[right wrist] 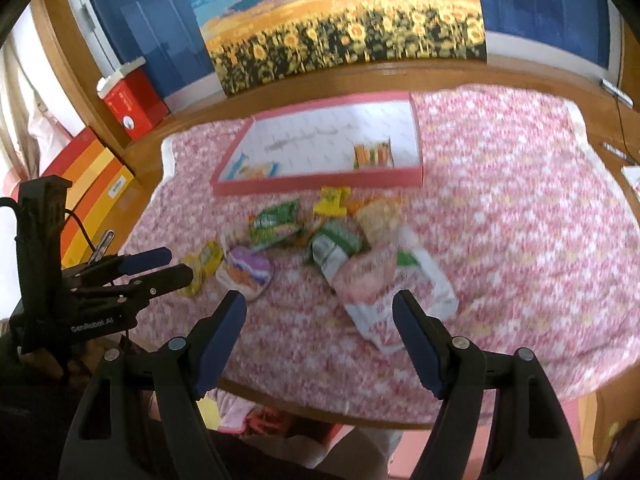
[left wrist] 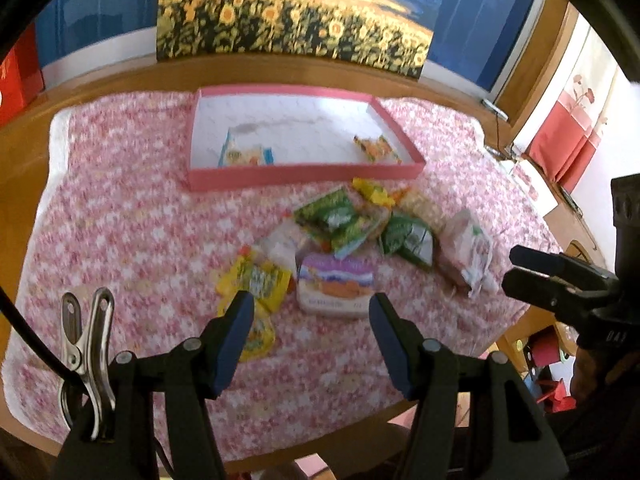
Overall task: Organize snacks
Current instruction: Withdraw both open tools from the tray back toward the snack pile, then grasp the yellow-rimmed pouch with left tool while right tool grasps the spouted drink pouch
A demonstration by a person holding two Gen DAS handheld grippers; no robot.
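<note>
Desk [left wrist: 24, 208]: wooden, covered by a pink-and-white patterned cloth [left wrist: 132, 216]; sunflower poster [left wrist: 296, 20] propped along the far edge.
Tray [left wrist: 308, 170]: shallow pink box with white floor, on the cloth at the far side; one blue-edged packet [left wrist: 246, 156] in its near left corner, one orange packet [left wrist: 376, 148] in its near right corner.
Snack pile [left wrist: 360, 228]: loose heap on the cloth just in front of the tray, outside it; green, yellow and pale packets overlapping. Frames blurred, labels unreadable.
Pink-white bag [right wrist: 380, 292]: largest item, at the right end of the heap, near side.
Purple-orange packet [left wrist: 336, 284]: flat, at the near edge of the heap.
Yellow packets [left wrist: 256, 284]: left of the purple one, touching it.
Left gripper [left wrist: 312, 312]: released, jaws apart, nothing between them; hovering above the purple-orange packet.
Right gripper [right wrist: 320, 312]: released, jaws wide, empty; over the pink-white bag.
</note>
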